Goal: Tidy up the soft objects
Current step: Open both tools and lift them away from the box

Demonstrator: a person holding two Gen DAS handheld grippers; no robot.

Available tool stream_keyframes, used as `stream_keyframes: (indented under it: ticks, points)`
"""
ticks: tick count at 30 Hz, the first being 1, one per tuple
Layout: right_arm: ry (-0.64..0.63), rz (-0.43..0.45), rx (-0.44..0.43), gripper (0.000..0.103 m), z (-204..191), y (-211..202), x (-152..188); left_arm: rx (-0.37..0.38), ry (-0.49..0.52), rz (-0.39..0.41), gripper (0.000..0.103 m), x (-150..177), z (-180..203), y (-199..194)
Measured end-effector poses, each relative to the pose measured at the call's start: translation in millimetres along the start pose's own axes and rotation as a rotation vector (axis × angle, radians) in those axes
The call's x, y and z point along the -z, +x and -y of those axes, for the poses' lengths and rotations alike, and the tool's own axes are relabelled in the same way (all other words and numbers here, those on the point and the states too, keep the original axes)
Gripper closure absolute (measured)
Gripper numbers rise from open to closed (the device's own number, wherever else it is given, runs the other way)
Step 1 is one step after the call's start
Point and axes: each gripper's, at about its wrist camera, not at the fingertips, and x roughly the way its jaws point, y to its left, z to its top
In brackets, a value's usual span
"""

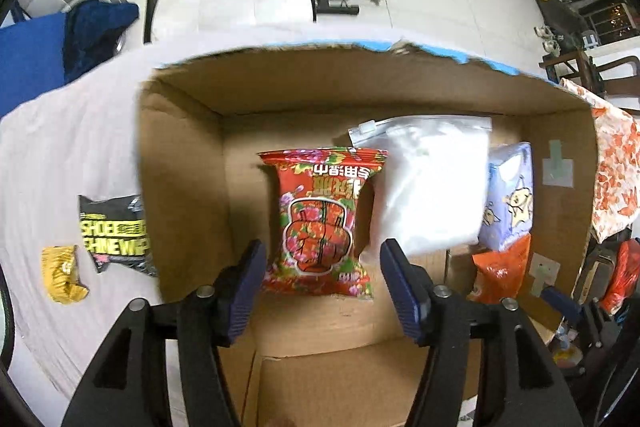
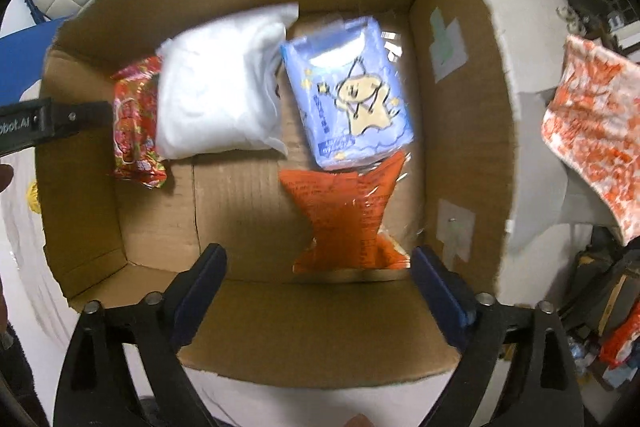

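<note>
- Both sets of jaws are spread wide with nothing between them: left gripper (image 1: 323, 259) hangs over the red floral packet (image 1: 322, 223), right gripper (image 2: 318, 267) over the orange packet (image 2: 348, 215).
- Cardboard box (image 1: 180, 167) holds four soft things: red packet by the left wall, white zip bag (image 1: 428, 183) overlapping its edge, blue tissue pack (image 2: 350, 95) and orange packet near the right wall.
- Bare floor shows front-left in the box.
- Outside the left wall, on the white cloth (image 1: 60, 155): black packet (image 1: 116, 231), touching the wall I think, and a yellow wrapper (image 1: 62, 273).
</note>
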Motion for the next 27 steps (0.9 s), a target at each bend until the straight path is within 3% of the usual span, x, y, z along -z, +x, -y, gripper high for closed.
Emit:
stream_keyframes:
  ticks: [3,4,7,14,27]
  points:
    - [0.0,0.052,0.016,0.003,-2,-14,5,-0.007,0.015,0.066,0.011,14,1,-23]
    - [-0.002,0.068,0.022,0.002,-1,-19,8,-0.015,0.028,0.089,0.01,19,4,-30]
    - [-0.006,0.11,0.025,0.0,-3,-35,18,-0.05,0.065,0.157,0.009,36,5,-48]
    - [-0.018,0.211,0.044,0.0,-4,-75,57,-0.037,0.077,0.306,0.008,90,12,-97]
    - [0.014,0.403,0.039,0.0,3,-163,142,-0.018,0.036,0.433,0.008,181,18,-156]
